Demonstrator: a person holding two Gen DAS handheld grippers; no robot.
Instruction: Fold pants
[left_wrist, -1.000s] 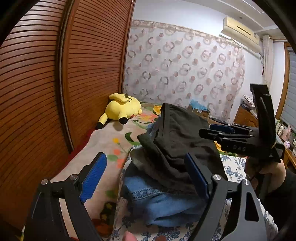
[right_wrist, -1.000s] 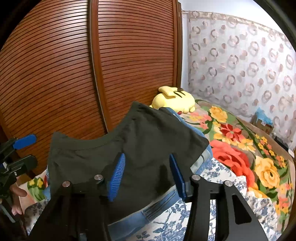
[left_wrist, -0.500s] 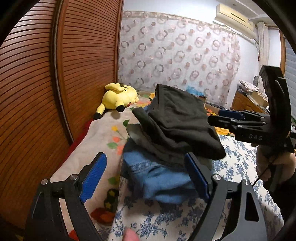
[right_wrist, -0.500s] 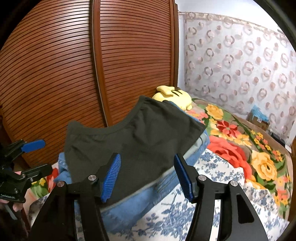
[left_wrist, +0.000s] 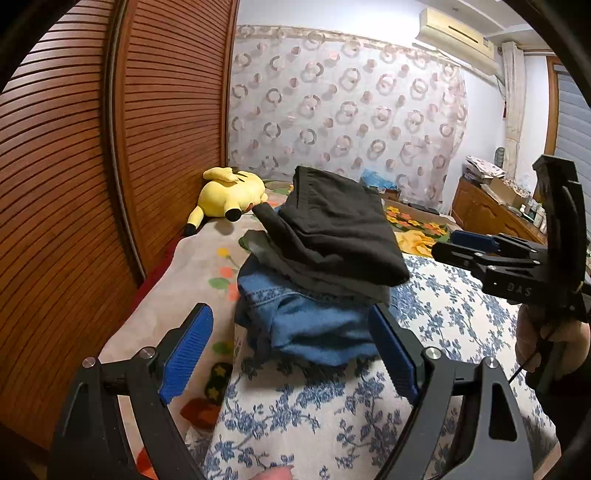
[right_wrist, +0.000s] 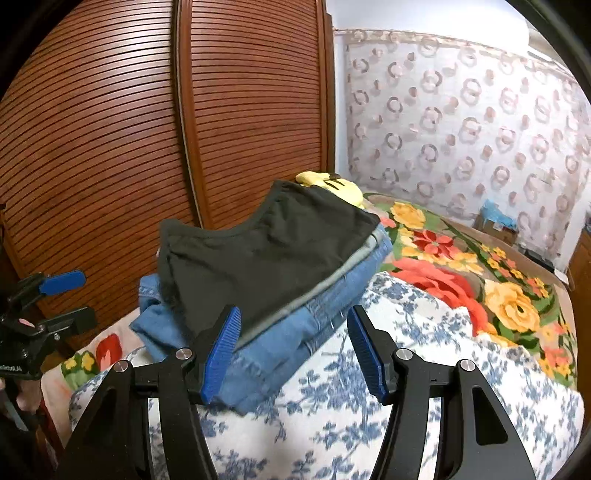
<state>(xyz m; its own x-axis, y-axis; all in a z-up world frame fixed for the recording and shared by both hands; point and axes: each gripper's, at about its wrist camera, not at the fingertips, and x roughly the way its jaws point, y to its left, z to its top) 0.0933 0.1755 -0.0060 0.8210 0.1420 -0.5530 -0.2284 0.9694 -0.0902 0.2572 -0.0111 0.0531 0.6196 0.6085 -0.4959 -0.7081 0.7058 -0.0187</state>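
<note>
Three folded garments (left_wrist: 325, 266), one plush toy (left_wrist: 229, 192), two tools (left_wrist: 291, 354).

Left wrist view faces the folded dark-and-denim clothing stack (left_wrist: 325, 266) from its end; right wrist view, nearer, from its side (right_wrist: 273, 273).

Folded black pants (left_wrist: 334, 225) lie flat atop folded blue jeans (left_wrist: 310, 325), edges roughly aligned.

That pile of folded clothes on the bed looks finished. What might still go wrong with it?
1. The dark pants sit askew on the folded jeans, overhanging one side, so they may slide off.
2. The stack rests on a soft floral quilt; a nudge could tip it.
3. The left gripper and right gripper are open close by; a stray move might snag fabric.
</note>
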